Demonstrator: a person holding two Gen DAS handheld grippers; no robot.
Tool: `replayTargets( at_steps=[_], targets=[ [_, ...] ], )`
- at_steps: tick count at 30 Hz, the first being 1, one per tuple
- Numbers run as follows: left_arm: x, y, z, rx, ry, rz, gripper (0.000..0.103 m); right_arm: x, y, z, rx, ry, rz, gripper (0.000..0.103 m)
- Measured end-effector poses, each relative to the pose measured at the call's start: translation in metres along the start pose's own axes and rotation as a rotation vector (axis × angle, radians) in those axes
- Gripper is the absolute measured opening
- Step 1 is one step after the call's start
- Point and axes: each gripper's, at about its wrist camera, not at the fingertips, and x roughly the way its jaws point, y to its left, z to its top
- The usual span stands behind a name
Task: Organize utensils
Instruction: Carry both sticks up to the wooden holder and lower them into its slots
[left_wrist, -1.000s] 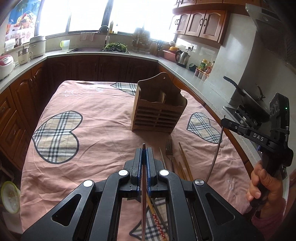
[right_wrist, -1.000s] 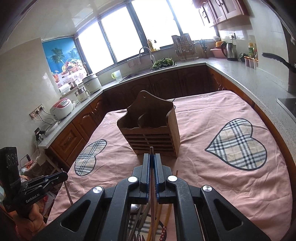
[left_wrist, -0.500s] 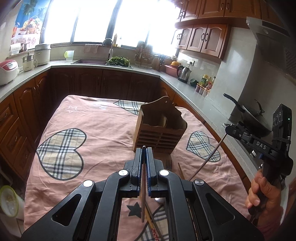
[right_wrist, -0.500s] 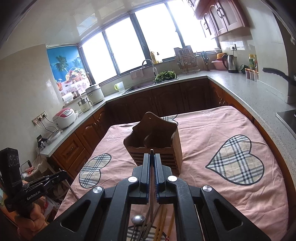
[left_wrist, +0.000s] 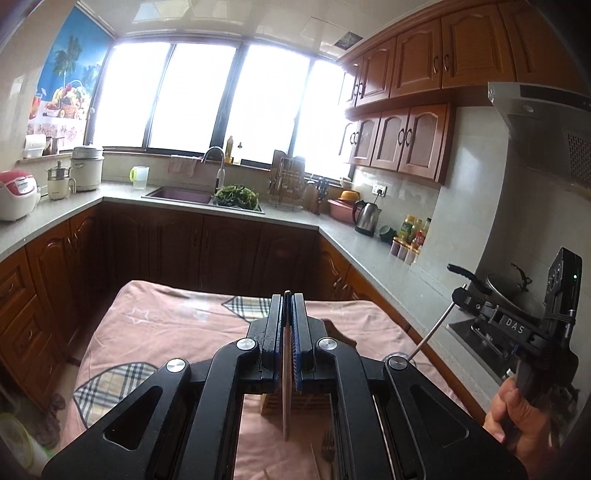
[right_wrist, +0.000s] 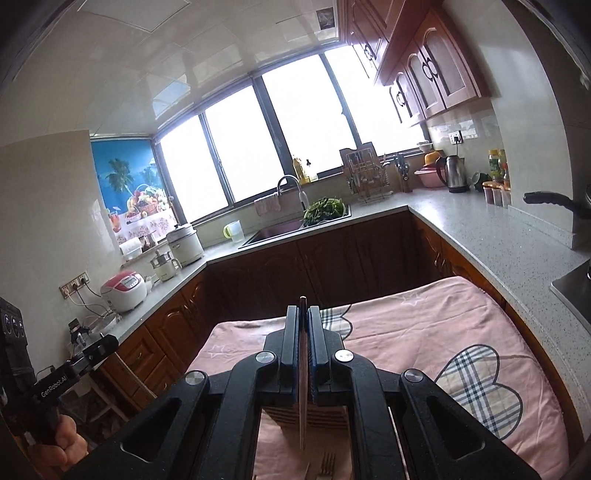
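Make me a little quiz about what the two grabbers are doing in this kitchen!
1. True or false: the left gripper pinches a wooden stick, and the right gripper pinches a thin rod.
2. What lies on the cloth near the wooden holder? A) a fork B) a plate C) a cup
3. Fill in: the cloth's checked patches are shaped like ___.

Key: 1 true; 2 A; 3 hearts.
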Motion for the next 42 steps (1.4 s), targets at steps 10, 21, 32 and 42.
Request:
replayTargets(
  at_steps=[10, 21, 32, 42],
  targets=[
    [0.047, 0.0, 0.032, -0.025, -0.103, 0.012, 0.003, 0.033, -0.01, 0.034, -0.007, -0.084, -0.035, 0.004],
    [0.115, 0.02, -0.001, -0.108, -0.069, 0.047, 0.003, 0.083, -0.032, 0.005, 0.01, -0.046, -0.061, 0.004],
    [0.138, 0.025, -0.026, -0.136, -0.043, 0.071, 0.003, 0.105, -0.042, -0.022, 0.034, -0.017, -0.063, 0.004],
    [0.16, 0.024, -0.044, -0.122, 0.049, 0.063, 0.004, 0.119, -0.054, -0.038, 0.082, 0.04, -0.064, 0.004]
  ],
)
